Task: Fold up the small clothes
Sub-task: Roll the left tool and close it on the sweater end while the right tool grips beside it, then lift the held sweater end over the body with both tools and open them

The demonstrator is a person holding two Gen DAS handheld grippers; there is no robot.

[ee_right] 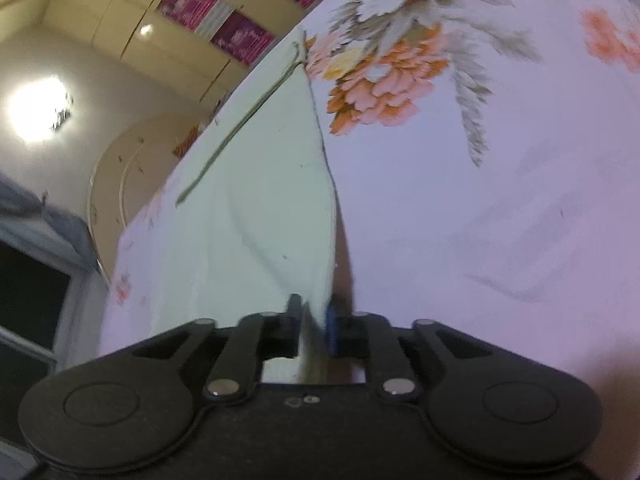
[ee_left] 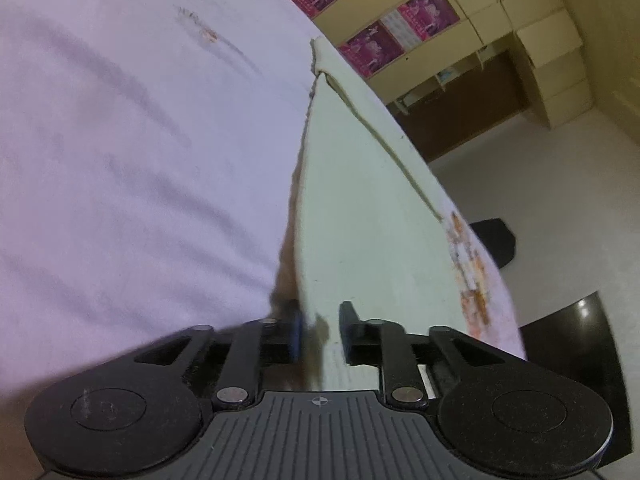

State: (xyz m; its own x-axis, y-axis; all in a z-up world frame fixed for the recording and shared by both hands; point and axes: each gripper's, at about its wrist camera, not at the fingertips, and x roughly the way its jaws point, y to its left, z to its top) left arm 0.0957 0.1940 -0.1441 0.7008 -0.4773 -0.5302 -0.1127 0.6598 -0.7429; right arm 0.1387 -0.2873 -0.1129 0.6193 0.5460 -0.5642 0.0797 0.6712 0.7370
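Note:
A pale green garment (ee_left: 360, 220) with a dark seam line lies on a lilac flowered bed sheet (ee_left: 120, 140), near the sheet's edge. My left gripper (ee_left: 320, 330) stands low over the garment's near corner. The raised cloth edge runs between its jaws beside the left pad, and a gap shows at the right pad. In the right wrist view the same garment (ee_right: 260, 180) lifts in a fold toward my right gripper (ee_right: 314, 326). There the jaws stand close together with the cloth edge pinched between the pads. The sheet (ee_right: 500, 200) spreads to the right.
Yellow cabinets with magenta posters (ee_left: 400, 28) stand beyond the bed. A pale floor (ee_left: 540, 184) with a dark object (ee_left: 496, 240) lies past the bed's edge. A ceiling lamp (ee_right: 38, 114) and a dark window (ee_right: 32, 300) show at the left.

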